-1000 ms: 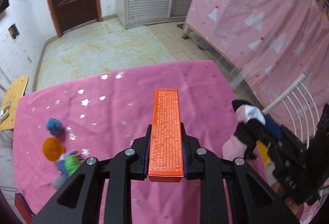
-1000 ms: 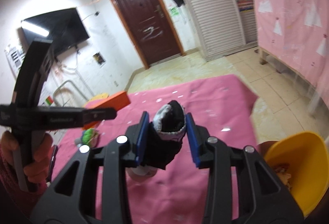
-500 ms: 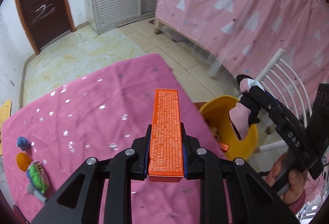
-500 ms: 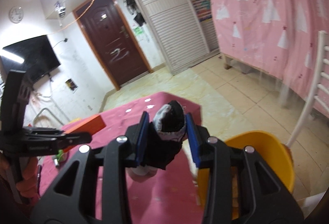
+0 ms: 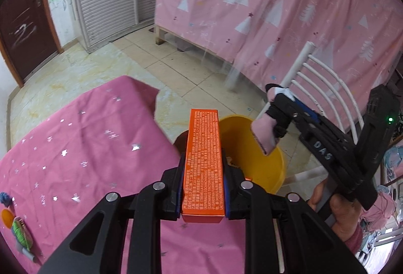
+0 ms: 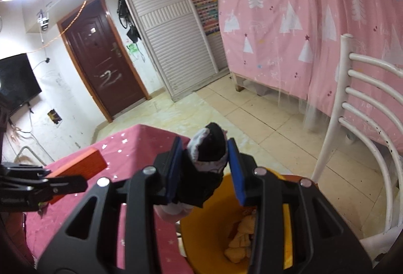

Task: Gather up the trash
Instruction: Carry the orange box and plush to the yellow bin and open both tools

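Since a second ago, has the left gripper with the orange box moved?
Yes. The left gripper, shut on the orange box, has swung off the pink tablecloth toward the yellow bin, which now lies just beyond the box.

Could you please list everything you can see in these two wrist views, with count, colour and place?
Long orange cardboard box: one, orange, clamped in the left gripper.
Black, white and pink cloth bundle: one, held in the right gripper above the bin.
Round yellow plastic bin: one, yellow, on the floor past the table edge, scraps inside.
Pink star-print tablecloth: one, pink, covering the table.
Small toys: a few, blue, orange and green, at the table's left edge.
White metal chair: one, white, right of the bin.
Pink tree-print curtain: one, behind the chair.
Dark brown door: one, far wall.
Left gripper: one, black, shut on the box.
Right gripper: one, black, shut on the bundle.
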A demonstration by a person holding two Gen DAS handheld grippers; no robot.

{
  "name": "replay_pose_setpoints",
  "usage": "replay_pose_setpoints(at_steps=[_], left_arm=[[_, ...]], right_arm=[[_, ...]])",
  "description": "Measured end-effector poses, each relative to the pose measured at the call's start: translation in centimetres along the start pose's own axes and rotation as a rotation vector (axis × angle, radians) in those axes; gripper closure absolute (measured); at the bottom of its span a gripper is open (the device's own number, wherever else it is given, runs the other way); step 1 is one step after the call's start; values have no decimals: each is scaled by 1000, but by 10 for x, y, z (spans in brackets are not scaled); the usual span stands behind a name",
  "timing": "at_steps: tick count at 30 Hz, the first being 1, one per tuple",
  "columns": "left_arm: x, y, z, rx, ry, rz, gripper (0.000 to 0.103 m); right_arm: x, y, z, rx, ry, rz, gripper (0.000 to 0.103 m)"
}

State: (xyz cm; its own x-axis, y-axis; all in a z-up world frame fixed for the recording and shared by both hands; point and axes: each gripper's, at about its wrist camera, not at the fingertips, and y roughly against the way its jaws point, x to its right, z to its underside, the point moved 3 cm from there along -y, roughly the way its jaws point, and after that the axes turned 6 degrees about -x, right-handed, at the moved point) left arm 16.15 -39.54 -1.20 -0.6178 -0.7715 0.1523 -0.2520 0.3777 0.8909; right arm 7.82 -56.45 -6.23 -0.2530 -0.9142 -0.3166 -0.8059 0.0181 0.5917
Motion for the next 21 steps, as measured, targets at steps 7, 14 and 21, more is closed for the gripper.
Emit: replay_pose_setpoints(at_steps=[7,14,21], left_arm=[[26,-16,-7,-21,-21,31,88],[46,-32,-12,-41,-17,87,84],[54,-38,-17,-27,4,138,43]], right_arm=[[26,7,-2,26,-66,11,53],[43,21,-6,69,-134,0,41],[44,25,-6,78,-138,-13,41]])
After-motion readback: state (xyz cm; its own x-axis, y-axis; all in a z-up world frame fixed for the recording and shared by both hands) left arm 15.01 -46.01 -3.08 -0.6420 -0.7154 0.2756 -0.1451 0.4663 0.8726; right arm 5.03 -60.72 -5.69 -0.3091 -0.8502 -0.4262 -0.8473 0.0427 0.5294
